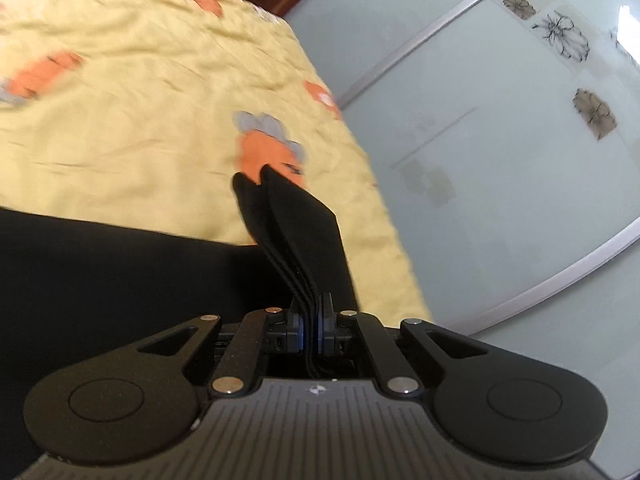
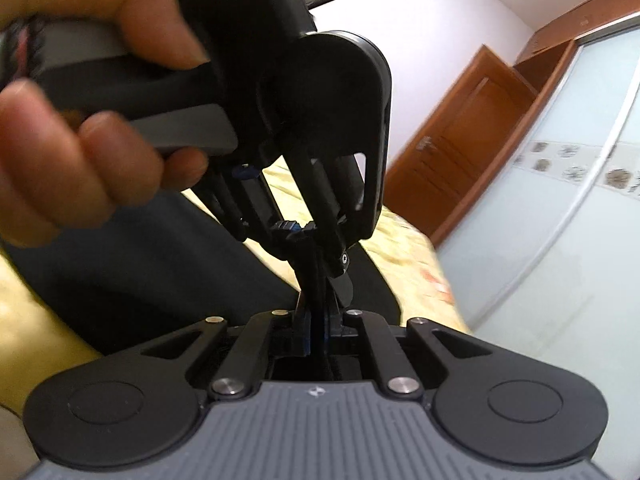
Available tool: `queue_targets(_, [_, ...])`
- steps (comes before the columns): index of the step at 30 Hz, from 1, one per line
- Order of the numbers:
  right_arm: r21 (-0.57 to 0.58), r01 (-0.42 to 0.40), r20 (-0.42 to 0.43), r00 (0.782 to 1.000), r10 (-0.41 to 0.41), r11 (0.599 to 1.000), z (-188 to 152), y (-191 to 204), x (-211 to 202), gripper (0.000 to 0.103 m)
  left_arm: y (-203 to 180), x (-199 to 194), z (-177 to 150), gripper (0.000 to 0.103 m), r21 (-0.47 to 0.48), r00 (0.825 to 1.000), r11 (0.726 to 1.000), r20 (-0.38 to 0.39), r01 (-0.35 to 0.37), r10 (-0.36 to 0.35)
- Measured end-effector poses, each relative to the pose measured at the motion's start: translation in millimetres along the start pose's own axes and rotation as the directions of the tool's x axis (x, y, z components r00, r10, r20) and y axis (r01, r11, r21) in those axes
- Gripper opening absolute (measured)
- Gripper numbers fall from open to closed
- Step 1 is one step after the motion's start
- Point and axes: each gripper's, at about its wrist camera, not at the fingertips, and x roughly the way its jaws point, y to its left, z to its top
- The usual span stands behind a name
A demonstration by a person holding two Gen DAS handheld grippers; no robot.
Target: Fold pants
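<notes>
The left gripper (image 1: 311, 322) has its jaws pressed together on a thick stack of black cloth, several layers of the pants (image 1: 120, 280). From the jaws a folded strip of this cloth stands out forward and a little to the left, along the fingers, and its rounded end lies over the yellow bedspread (image 1: 140, 92) with orange flower prints. The main part of the pants spreads wide to the left in this view, flat on the bedspread, so the long axis goes roughly across the picture.

The right gripper (image 2: 316, 326) also has its jaws closed on a narrow band of the black pants (image 2: 120, 280). The band rises straight forward to the left gripper (image 2: 304, 232), which meets it nose to nose (its jaws are together on the same cloth). A hand (image 2: 80, 132) holds the handle of that gripper. Behind, there are a brown wooden door (image 2: 460, 152) and a pale glass wardrobe panel (image 1: 500, 160) with flower pictures.
</notes>
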Motion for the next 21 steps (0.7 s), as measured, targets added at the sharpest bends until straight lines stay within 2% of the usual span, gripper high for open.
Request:
queue_targets(4, [0.008, -0.091, 0.018, 0.996, 0.091, 0.996, 6, 21, -1, 0.005, 23, -25, -10, 0.005, 0.009, 0.996, 0.996, 0.018, -0.087, 0.087])
queue_targets(8, [-0.008, -0.162, 0.022, 0.987, 0.162, 0.987, 11, 43, 0, 0.005, 47, -43, -21, 0.005, -0.003, 0.99, 0.991, 0.043, -0.137, 0.137])
queue_targets(16, [-0.027, -0.29, 0.07, 0.954, 0.291, 0.957, 26, 68, -4, 0.005, 76, -93, -37, 0.005, 0.004, 0.965, 0.971, 0.114, -0.238, 0.237])
queue_targets(21, [-0.082, -0.351, 0.085, 0.93, 0.358, 0.933, 35, 86, -3, 0.005, 98, -120, -43, 0.005, -0.054, 0.95, 0.958, 0.124, -0.282, 0.286])
